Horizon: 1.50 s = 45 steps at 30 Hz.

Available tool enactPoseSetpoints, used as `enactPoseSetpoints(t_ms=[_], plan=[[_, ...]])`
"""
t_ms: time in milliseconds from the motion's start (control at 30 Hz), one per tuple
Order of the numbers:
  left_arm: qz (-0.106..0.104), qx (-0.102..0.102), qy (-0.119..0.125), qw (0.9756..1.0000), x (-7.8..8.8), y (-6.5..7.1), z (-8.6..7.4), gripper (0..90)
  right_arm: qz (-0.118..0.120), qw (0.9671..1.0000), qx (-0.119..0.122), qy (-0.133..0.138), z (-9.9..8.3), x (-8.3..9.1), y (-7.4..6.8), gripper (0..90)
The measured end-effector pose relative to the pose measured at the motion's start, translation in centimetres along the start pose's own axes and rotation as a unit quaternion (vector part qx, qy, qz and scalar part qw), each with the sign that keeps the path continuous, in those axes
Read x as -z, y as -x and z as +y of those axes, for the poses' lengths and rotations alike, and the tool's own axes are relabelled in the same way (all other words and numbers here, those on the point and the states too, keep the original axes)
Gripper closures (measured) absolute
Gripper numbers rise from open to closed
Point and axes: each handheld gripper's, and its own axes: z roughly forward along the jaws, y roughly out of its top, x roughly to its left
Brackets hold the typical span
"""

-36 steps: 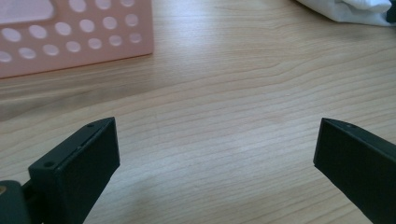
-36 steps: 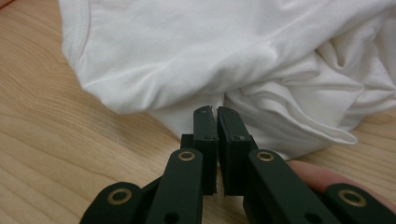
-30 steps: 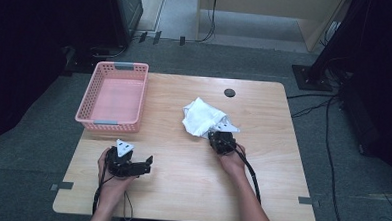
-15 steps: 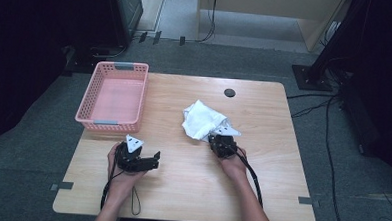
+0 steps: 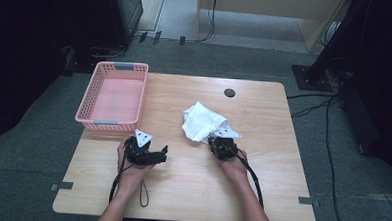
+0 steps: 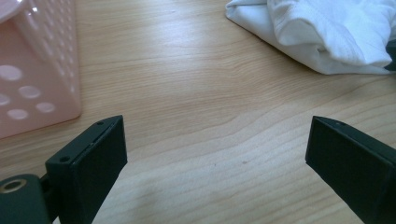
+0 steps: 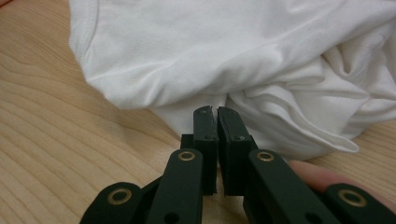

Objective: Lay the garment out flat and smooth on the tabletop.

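From above, the white cloth (image 5: pixel 202 122) is seen bunched mid-table beside an unfilled pink basket (image 5: pixel 112 121); nothing is moved yet. Along the left gripper (image 6: pixel 215 154), jaws are spread over bare wood. Along the right gripper (image 7: pixel 215 114), jaws are clenched at the cloth's edge; whether fabric is pinched cannot be told

You can't tell whether the right gripper (image 7: pixel 215 112) pinches the white cloth (image 7: pixel 243 56); the picture's edges cut off the cloth and pink basket (image 6: pixel 32 70).
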Motion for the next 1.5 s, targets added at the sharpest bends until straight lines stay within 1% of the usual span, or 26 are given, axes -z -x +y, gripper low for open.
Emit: enactPoseSetpoints(t_ms=[33, 100, 200, 300, 367, 533, 633, 733, 867, 1033, 1067, 1200, 1333, 1500], plan=[[-0.002, 0.001, -0.002, 1.0, -0.3, 0.1, 0.0, 5.6, 0.001, 1.0, 0.0, 0.0, 0.0, 0.0, 0.0, 88.2], [-0.015, 0.009, -0.009, 0.9998, -0.6, 0.3, 0.3, 5.5, 0.002, 1.0, 0.001, -0.001, -0.1, 0.1, 0.0, 88.2], [-0.017, -0.005, -0.017, 0.9997, -1.3, 0.8, 0.6, 5.5, 0.003, 1.0, 0.003, -0.001, -0.2, 0.2, 0.0, 88.2], [-0.018, -0.01, -0.022, 0.9996, -2.2, 1.1, 0.8, 5.6, 0.003, 1.0, 0.008, -0.001, -0.2, 0.3, -0.1, 88.2], [-0.018, -0.014, -0.019, 0.9995, -2.7, 1.3, 0.9, 5.6, 0.004, 1.0, 0.008, -0.001, -0.2, 0.3, -0.1, 88.2], [-0.02, -0.008, -0.02, 0.9996, -3.5, 1.7, 0.7, 6.2, 0.009, 0.9999, 0.012, -0.002, -0.5, 0.5, -0.2, 88.2], [-0.022, -0.013, -0.021, 0.9995, -3.6, 1.8, 0.7, 6.2, 0.009, 0.9998, 0.02, -0.001, -0.6, 0.7, -0.3, 88.2], [-0.024, -0.007, -0.018, 0.9995, -3.6, 1.8, 0.8, 6.2, 0.013, 0.9996, 0.023, -0.001, -0.9, 1.0, -0.4, 88.2], [-0.021, -0.001, -0.022, 0.9995, -3.7, 1.4, 0.7, 6.2, 0.019, 0.9994, 0.027, -0.002, -1.2, 1.5, -0.5, 88.2], [-0.021, -0.003, -0.022, 0.9995, -3.6, 1.2, 0.7, 6.2, 0.023, 0.999, 0.038, -0.002, -1.7, 2.0, -0.7, 88.2], [-0.021, -0.003, -0.022, 0.9995, -3.6, 1.2, 0.7, 6.2, 0.024, 0.999, 0.037, -0.003, -1.8, 2.1, -0.8, 88.3], [-0.021, 0.003, -0.025, 0.9995, -3.9, 1.1, 0.6, 6.2, 0.034, 0.9985, 0.042, -0.004, -2.2, 2.7, -1.0, 88.3], [-0.019, 0.006, -0.02, 0.9996, -4.0, 1.1, 0.6, 6.3, 0.036, 0.9981, 0.05, -0.003, -2.6, 3.1, -1.2, 88.3], [-0.015, 0.011, -0.018, 0.9997, -4.3, 1.1, 0.7, 6.4, 0.049, 0.9975, 0.051, -0.006, -3.1, 3.7, -1.4, 88.2]])
